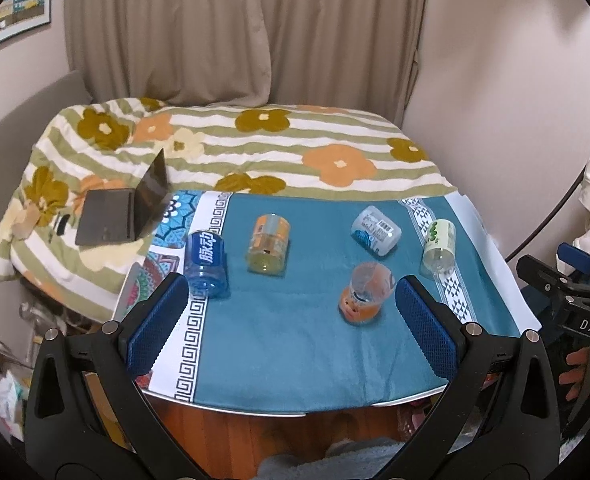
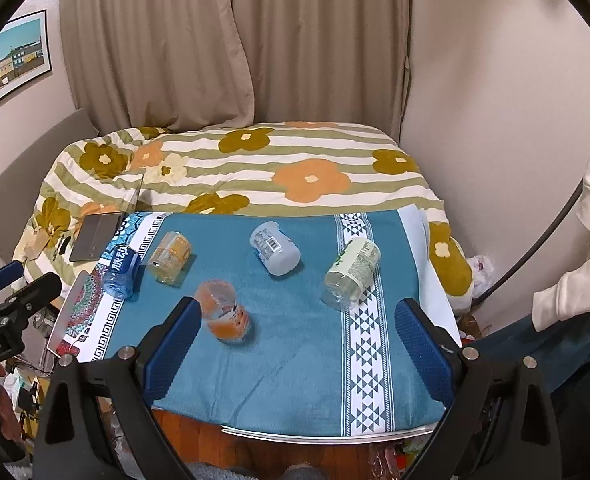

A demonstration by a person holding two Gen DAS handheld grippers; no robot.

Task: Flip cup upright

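Several clear plastic cups cut from bottles lie on their sides on a teal cloth (image 1: 295, 340). An orange-labelled cup (image 1: 365, 294) lies nearest, also in the right wrist view (image 2: 225, 310). A blue cup (image 1: 207, 262) lies at the left, a yellow-orange one (image 1: 267, 244) in the middle, a white-blue one (image 1: 375, 230) further back and a green-white one (image 1: 439, 246) at the right. My left gripper (image 1: 291, 316) is open and empty above the cloth's near part. My right gripper (image 2: 299, 336) is open and empty, between the orange cup and the green-white cup (image 2: 351, 274).
The cloth covers a small table whose front edge (image 1: 295, 410) is near me. A bed with a flowered quilt (image 1: 255, 148) stands behind it. An open laptop (image 1: 127, 212) rests on the bed at the left. Curtains and walls close the back and right.
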